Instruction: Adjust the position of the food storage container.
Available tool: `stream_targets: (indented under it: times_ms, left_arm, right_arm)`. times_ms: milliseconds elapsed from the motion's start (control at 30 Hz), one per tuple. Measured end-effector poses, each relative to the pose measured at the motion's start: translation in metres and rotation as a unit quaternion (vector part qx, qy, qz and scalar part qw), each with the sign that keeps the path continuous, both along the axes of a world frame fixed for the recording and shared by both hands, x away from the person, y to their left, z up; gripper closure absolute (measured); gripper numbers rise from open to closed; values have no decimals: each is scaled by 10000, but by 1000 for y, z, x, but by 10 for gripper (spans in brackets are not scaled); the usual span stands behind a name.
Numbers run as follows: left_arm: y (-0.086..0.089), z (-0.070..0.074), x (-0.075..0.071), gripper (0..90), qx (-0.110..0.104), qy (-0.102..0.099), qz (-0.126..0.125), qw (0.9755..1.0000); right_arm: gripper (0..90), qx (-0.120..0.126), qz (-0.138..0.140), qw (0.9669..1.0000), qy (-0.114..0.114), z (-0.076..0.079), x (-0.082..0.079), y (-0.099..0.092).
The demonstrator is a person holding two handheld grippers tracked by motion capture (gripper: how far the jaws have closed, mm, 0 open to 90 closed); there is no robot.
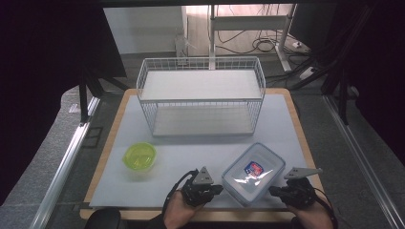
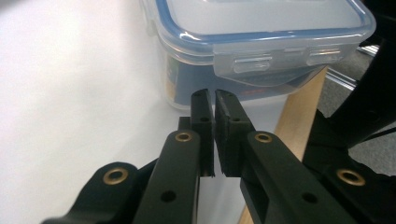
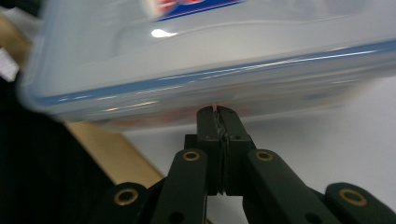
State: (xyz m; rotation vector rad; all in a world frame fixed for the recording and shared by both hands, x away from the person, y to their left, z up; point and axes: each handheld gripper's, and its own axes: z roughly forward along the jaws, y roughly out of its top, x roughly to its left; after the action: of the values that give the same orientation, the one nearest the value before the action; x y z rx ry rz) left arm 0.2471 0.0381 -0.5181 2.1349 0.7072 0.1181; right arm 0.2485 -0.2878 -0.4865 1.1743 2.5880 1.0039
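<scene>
The lidded container (image 1: 253,173) sits on the mat (image 1: 191,157) between the two grippers, just right of the left gripper (image 1: 216,189) and just left of the right gripper (image 1: 273,191). The small bowl (image 1: 140,156) lies to the left of the left gripper. The wire rack (image 1: 200,95) stands well beyond both grippers, at the far side.
</scene>
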Motion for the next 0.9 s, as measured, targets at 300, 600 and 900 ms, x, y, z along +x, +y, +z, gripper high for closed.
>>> stream_targets:
  times_ms: [300,600,900]
  left_arm:
    - [36,7,6,857,30,-83,474,9988]
    - [59,9,12,856,-34,-96,775,9969]
    - [49,0,17,862,29,-13,658,9978]
  right_arm:
    - [895,229,719,9971,74,-6,0,43]
    - [898,-223,1302,9912,-82,-15,14,102]
    - [877,-410,-345,9965,-649,6,25,18]
